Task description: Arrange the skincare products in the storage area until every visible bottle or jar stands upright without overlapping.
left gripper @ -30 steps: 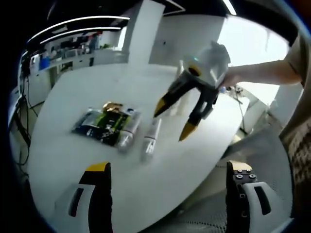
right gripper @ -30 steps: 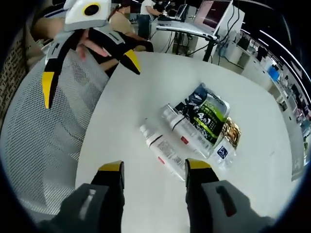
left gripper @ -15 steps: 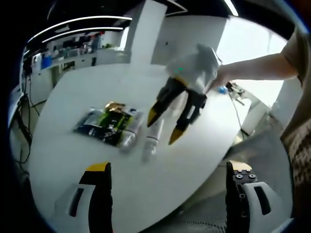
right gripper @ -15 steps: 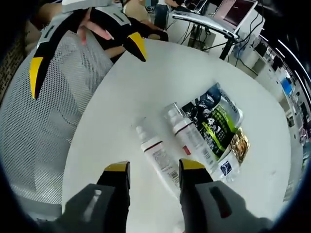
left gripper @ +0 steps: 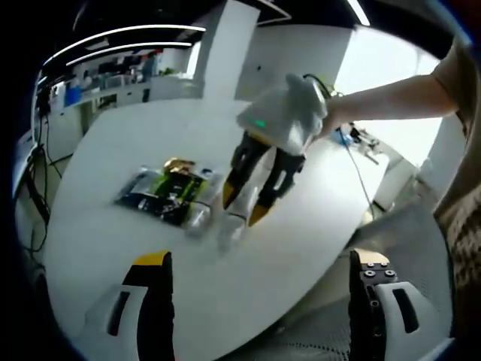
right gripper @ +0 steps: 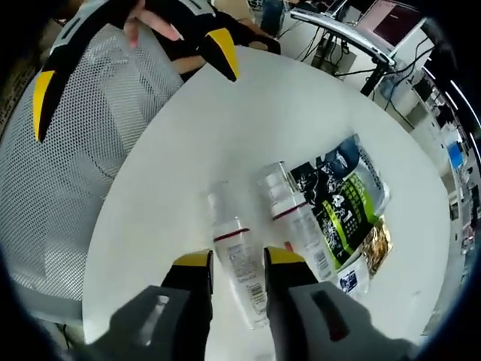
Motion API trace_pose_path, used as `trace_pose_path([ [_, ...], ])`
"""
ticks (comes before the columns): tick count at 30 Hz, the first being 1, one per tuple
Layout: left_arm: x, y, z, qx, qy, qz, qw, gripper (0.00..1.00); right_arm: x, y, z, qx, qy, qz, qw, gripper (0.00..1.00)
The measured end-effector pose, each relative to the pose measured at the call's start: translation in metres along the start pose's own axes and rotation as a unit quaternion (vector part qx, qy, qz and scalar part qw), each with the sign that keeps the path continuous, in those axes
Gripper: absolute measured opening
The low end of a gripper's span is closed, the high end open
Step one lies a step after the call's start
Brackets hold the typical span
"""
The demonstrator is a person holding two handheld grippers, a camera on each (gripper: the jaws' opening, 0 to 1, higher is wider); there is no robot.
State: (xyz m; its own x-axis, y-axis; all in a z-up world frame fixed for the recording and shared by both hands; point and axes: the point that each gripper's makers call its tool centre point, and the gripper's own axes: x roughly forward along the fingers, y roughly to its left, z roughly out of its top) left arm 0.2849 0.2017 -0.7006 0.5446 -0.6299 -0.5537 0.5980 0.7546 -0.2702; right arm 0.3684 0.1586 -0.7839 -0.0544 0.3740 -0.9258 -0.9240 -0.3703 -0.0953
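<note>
- The surface (right gripper: 225, 128) is a round white table, and the skincare products lie on it in one group, not standing.
- In the right gripper view, a white bottle with a red band (right gripper: 239, 259) lies flat on its side, cap pointing away from the camera.
- The right gripper (right gripper: 237, 259) is low over this bottle, with one finger on each side of the body. The fingers (right gripper: 194, 261) are only a little apart, but I cannot tell if they already press the bottle.
- Just beside it on the right lies a second bottle (right gripper: 294, 218), also on its side, with a clear cap and a red stripe.
- This second bottle touches a black and green sachet (right gripper: 342, 199) that lies flat; a small golden packet (right gripper: 376, 244) is at the sachet's far end.
- In the left gripper view, the right gripper (left gripper: 245, 198) hangs above the lying bottle (left gripper: 229, 226), its yellow tips pointing down at it.
- The left gripper (left gripper: 255, 265) is held back from the group, near the edge of the surface, with its fingers spread wide and nothing between them.
- A grey mesh chair (right gripper: 68, 173) is beside the surface.
</note>
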Motion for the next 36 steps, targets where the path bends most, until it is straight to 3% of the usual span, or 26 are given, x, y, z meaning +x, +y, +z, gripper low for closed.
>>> trace_pose_path([
  [9,0.000,-0.001,0.000,0.001,0.000,-0.001,1.0000,0.95,0.001,0.004,0.000,0.032,-0.011,0.012,0.9994,0.20],
  [18,0.000,-0.001,0.000,-0.001,0.000,-0.004,1.0000,0.96,0.001,0.011,0.000,0.035,-0.006,0.020,0.9992,0.19],
  [25,0.000,-0.003,0.000,-0.001,0.001,-0.008,1.0000,0.95,-0.003,0.028,0.001,0.062,-0.031,0.025,0.9972,0.19],
  [30,0.001,-0.005,-0.001,0.003,0.004,-0.011,0.9999,0.95,-0.014,0.031,0.004,0.110,-0.073,0.011,0.9912,0.19],
  [36,0.002,-0.008,-0.002,0.009,0.007,-0.018,0.9998,0.95,-0.038,0.023,0.014,0.186,-0.142,-0.024,0.9719,0.19],
])
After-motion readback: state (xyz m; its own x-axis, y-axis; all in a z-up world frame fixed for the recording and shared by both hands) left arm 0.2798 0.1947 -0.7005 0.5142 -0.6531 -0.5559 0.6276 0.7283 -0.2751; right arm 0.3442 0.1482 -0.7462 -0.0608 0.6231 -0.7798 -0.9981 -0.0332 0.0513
